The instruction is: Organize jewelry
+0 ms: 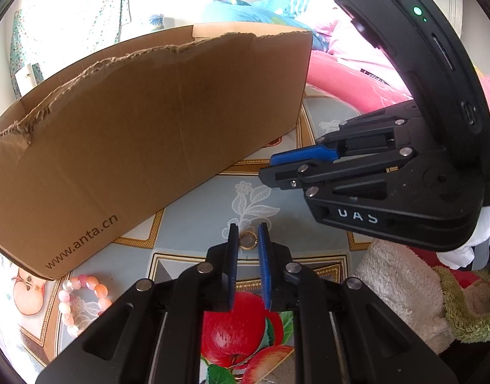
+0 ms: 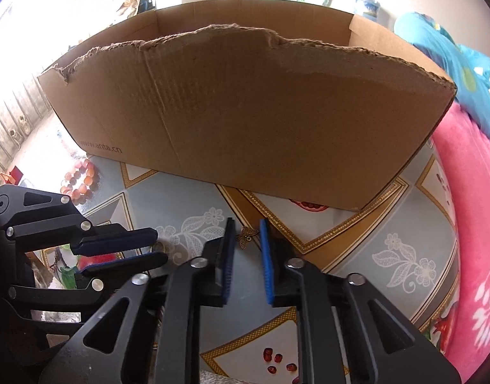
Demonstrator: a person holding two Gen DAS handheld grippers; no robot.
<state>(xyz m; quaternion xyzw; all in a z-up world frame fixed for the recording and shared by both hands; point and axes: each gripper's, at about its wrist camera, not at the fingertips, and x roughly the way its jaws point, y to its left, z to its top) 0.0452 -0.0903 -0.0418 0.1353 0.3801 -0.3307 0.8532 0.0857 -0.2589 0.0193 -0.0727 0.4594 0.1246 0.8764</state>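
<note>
The left tongs (image 1: 248, 233) hang low over the patterned desk (image 1: 193, 204), their blue pads apart, and a small gold ring (image 1: 247, 242) lies flat on the cloth right between the tips; I cannot tell whether either pad touches it. The right tongs (image 2: 247, 228) are close by on the right, also apart, with a little bronze butterfly charm (image 2: 247, 235) lying on the desk between their tips, not gripped. Behind both stands a torn-edged cardboard box (image 1: 155, 121), open at the top. A bracelet of pink and orange beads (image 1: 81, 300) lies on the desk to the left, just beside the box's near corner and well apart from both tongs.
</note>
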